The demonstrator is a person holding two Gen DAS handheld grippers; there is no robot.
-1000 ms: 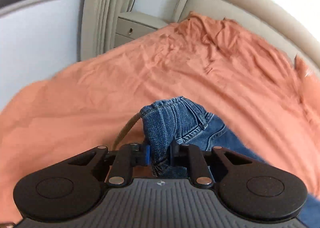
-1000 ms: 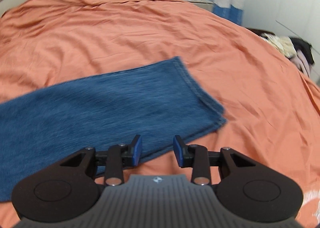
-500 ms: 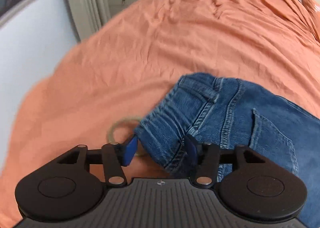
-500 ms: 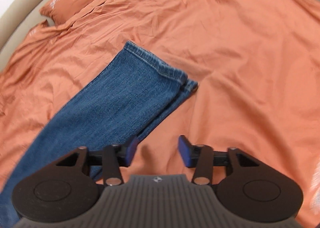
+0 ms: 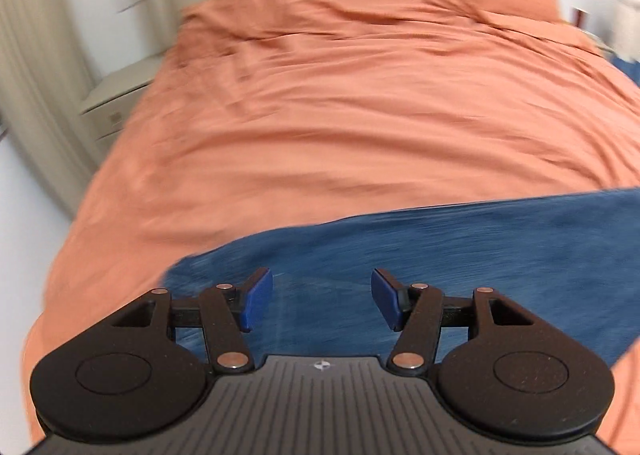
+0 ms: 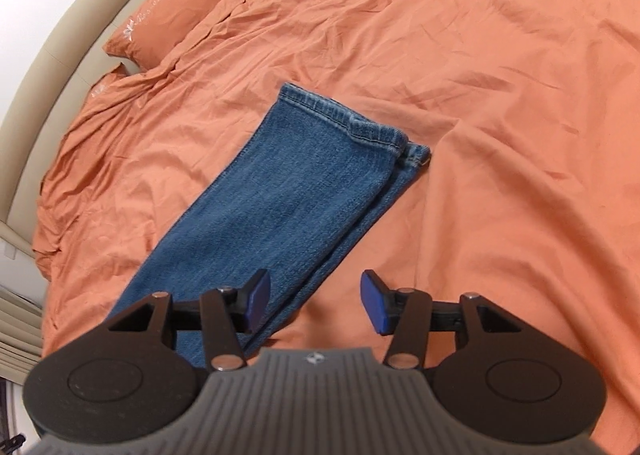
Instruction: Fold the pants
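Blue denim pants (image 6: 280, 195) lie flat on the orange bed, one leg stacked on the other, the hems (image 6: 360, 127) pointing away from me. My right gripper (image 6: 314, 301) is open and empty, hovering over the lower edge of the legs. In the left wrist view the pants (image 5: 460, 255) show as a blurred blue band across the bed. My left gripper (image 5: 322, 303) is open and empty just above the denim.
An orange duvet (image 6: 500, 75) covers the bed, with orange pillows (image 6: 176, 7) by the beige headboard (image 6: 44, 55). A cream nightstand (image 5: 116, 95) and curtains (image 5: 36, 75) stand beside the bed's left edge.
My left gripper let go of the waistband, opened wide and swung right over the flat denim. My right gripper stayed open and moved over the legs, bringing the hems closer.
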